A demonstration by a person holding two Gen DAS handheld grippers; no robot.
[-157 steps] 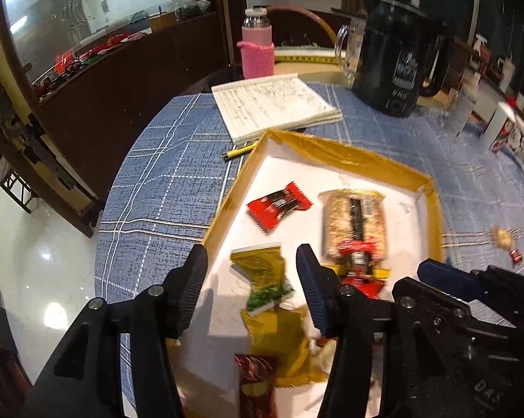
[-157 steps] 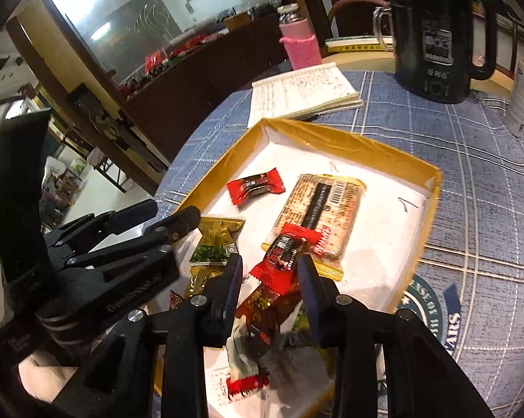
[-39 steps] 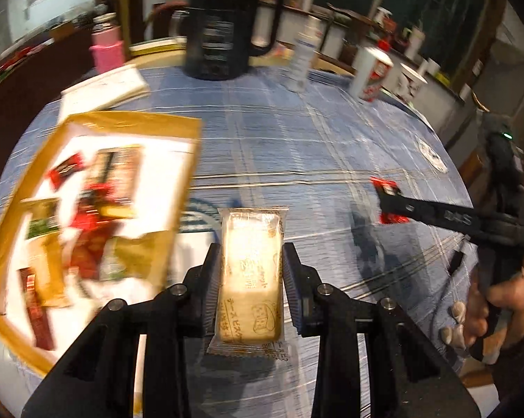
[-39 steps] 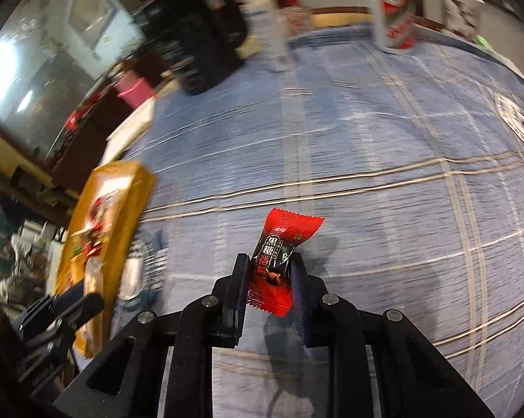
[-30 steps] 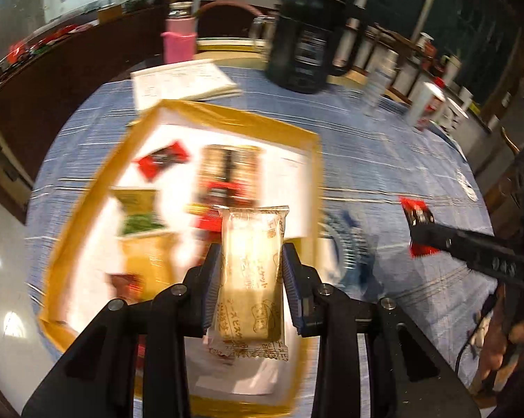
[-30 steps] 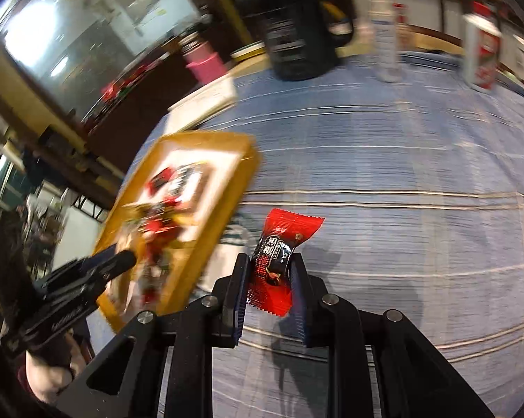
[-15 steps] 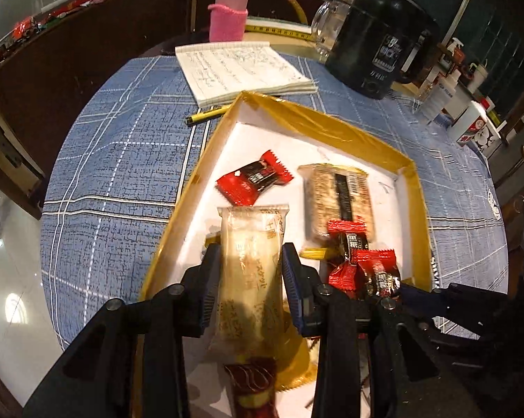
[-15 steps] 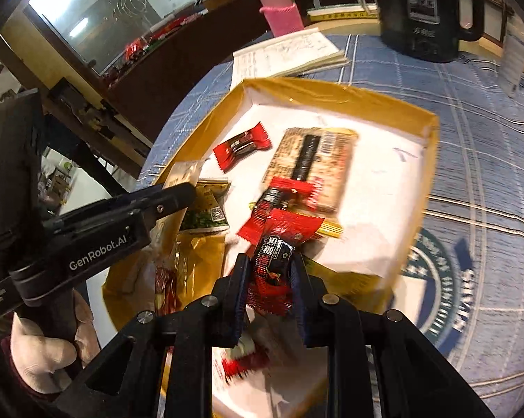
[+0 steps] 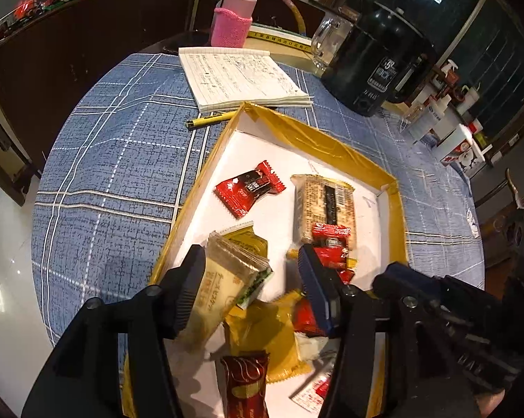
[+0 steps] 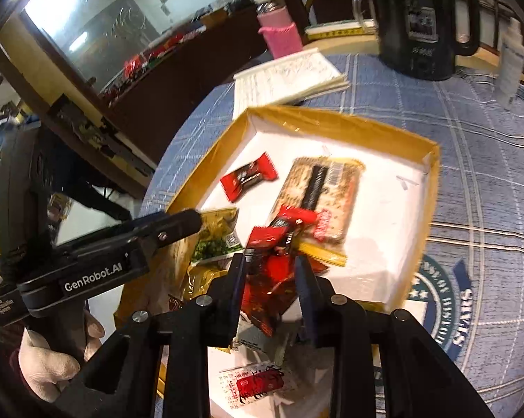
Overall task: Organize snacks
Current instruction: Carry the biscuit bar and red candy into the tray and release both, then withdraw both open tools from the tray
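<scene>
Release step: left gripper jaws opening, cracker pack tipping from them at 7 o'clock in tray. Right gripper jaws opening over red candy, at 6 o'clock. Next: withdraw clear, fetch remaining snacks.

Round table w/ blue checked cloth, white grid lines. Behind it a dark wood sideboard — red items on top, too small to tell. Large glass pane above, reflecting bright light. Pale glossy floor at left w/ glare spots. Dark window at far right — ceiling lights reflected in it.
</scene>
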